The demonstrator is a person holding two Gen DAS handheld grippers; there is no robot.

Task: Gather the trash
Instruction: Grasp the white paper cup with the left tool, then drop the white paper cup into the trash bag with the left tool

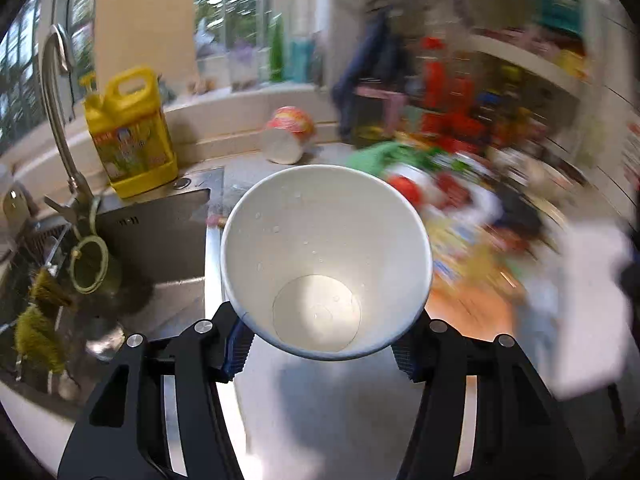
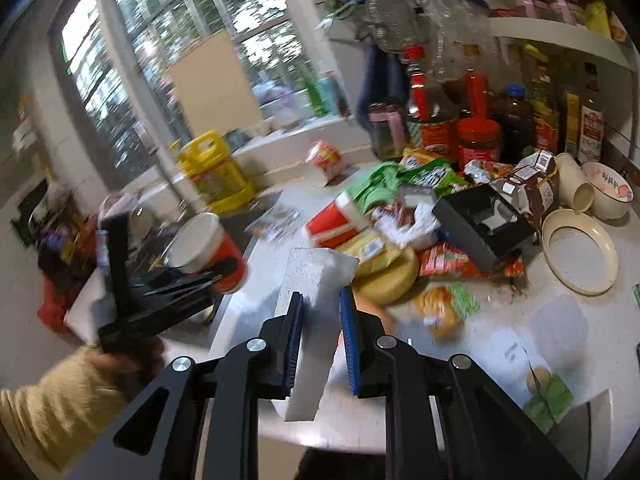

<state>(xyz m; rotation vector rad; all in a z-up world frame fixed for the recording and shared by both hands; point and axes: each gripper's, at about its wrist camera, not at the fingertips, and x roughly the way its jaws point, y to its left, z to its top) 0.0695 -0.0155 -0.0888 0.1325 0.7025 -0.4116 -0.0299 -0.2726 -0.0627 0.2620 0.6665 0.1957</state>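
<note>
My left gripper is shut on a paper cup, white and empty inside with a few droplets; its pads press the cup's lower sides. In the right wrist view the same cup shows a red outside and hangs tilted above the sink's edge, held by the left gripper. My right gripper is shut on a white foam block that stands up between its blue pads. A heap of wrappers, packets and boxes covers the counter behind it.
A tipped noodle cup lies near the wall, beside a yellow detergent jug and the steel sink. Sauce bottles, a cream plate and a bowl stand at the right. A yellow sleeve is at lower left.
</note>
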